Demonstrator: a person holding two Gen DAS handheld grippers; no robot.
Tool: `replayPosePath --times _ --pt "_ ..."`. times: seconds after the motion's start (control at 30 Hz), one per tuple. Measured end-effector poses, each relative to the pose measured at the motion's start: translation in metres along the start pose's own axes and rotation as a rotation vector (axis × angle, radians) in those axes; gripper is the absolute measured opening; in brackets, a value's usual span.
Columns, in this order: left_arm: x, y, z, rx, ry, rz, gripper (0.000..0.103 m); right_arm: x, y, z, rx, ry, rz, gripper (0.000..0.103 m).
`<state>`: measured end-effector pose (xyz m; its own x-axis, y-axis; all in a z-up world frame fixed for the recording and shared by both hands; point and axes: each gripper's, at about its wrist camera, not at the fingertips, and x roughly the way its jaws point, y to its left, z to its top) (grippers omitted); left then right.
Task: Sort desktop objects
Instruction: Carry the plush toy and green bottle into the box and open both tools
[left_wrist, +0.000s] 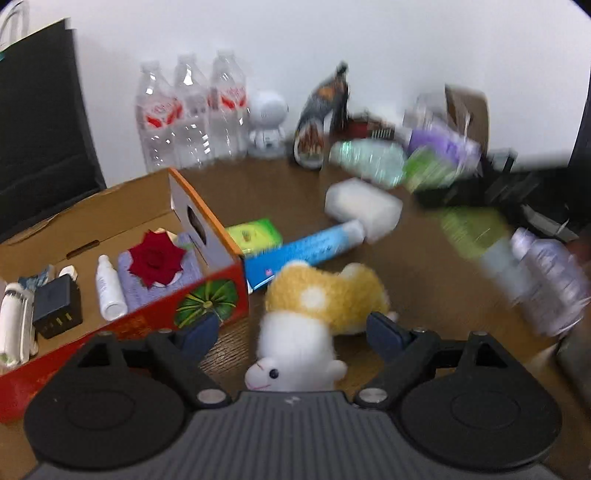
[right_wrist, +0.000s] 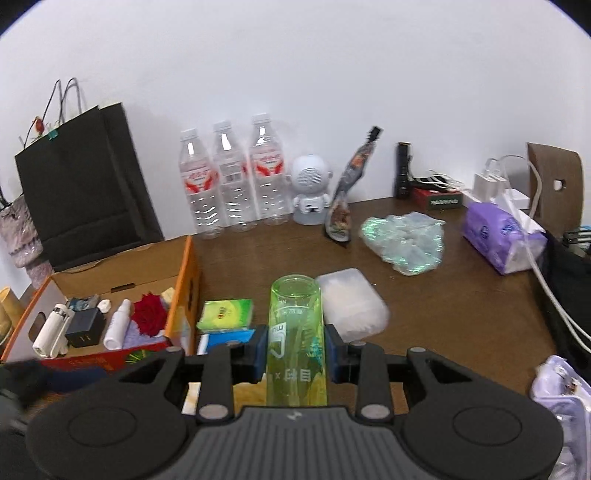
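Note:
My left gripper (left_wrist: 291, 328) is open, its blue fingers on either side of a yellow and white plush sheep (left_wrist: 314, 317) lying on the brown desk. My right gripper (right_wrist: 295, 350) is shut on a clear green cup (right_wrist: 297, 339) and holds it above the desk; the cup shows blurred in the left wrist view (left_wrist: 476, 236). A cardboard box (left_wrist: 207, 284) at the left holds a red rose (left_wrist: 157, 260), a white spray bottle (left_wrist: 109, 288), a dark charger (left_wrist: 57, 310) and a white tube (left_wrist: 13, 325).
On the desk lie a green tissue pack (right_wrist: 226, 314), a blue box (left_wrist: 299, 251), a white plastic case (right_wrist: 351, 306), a crumpled clear bag (right_wrist: 406, 243) and a purple tissue pack (right_wrist: 498, 236). Three water bottles (right_wrist: 231, 184), a white robot speaker (right_wrist: 312, 194) and a black paper bag (right_wrist: 85, 184) line the wall.

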<state>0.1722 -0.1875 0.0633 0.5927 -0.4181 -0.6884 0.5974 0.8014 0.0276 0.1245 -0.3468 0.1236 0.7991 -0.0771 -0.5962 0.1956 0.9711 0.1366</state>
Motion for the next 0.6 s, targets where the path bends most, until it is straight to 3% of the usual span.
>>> replayPosePath --times 0.1,0.13,0.17,0.2,0.3,0.37,0.43,0.53,0.6 --pt "0.028 -0.006 0.000 0.014 0.075 -0.005 0.088 -0.005 -0.010 -0.004 0.010 -0.001 -0.008 0.030" --pt "0.037 -0.005 -0.003 0.002 0.120 -0.015 0.082 -0.005 -0.012 -0.005 0.009 0.003 -0.007 0.030" --pt "0.043 -0.004 -0.005 -0.018 0.161 -0.017 0.052 -0.005 -0.014 -0.006 0.009 0.006 -0.007 0.030" --pt "0.045 -0.003 -0.008 -0.031 0.181 -0.013 0.050 -0.006 -0.016 -0.007 0.010 0.007 -0.008 0.030" --pt "0.033 -0.002 -0.012 -0.033 0.142 -0.055 0.043 -0.005 -0.019 -0.008 0.015 0.006 -0.009 0.030" --pt "0.011 0.002 -0.006 -0.085 0.073 -0.006 0.042 -0.004 -0.016 -0.006 0.018 -0.001 0.002 0.030" --pt "-0.024 0.021 0.009 -0.161 -0.014 -0.008 0.042 -0.005 -0.009 0.001 0.017 -0.021 0.043 0.030" --pt "-0.069 0.081 0.039 -0.264 -0.160 0.043 0.045 -0.009 0.012 0.020 -0.009 -0.068 0.133 0.030" --pt "-0.068 0.138 0.050 -0.351 -0.154 0.098 0.046 -0.003 0.037 0.037 -0.035 -0.083 0.212 0.030"
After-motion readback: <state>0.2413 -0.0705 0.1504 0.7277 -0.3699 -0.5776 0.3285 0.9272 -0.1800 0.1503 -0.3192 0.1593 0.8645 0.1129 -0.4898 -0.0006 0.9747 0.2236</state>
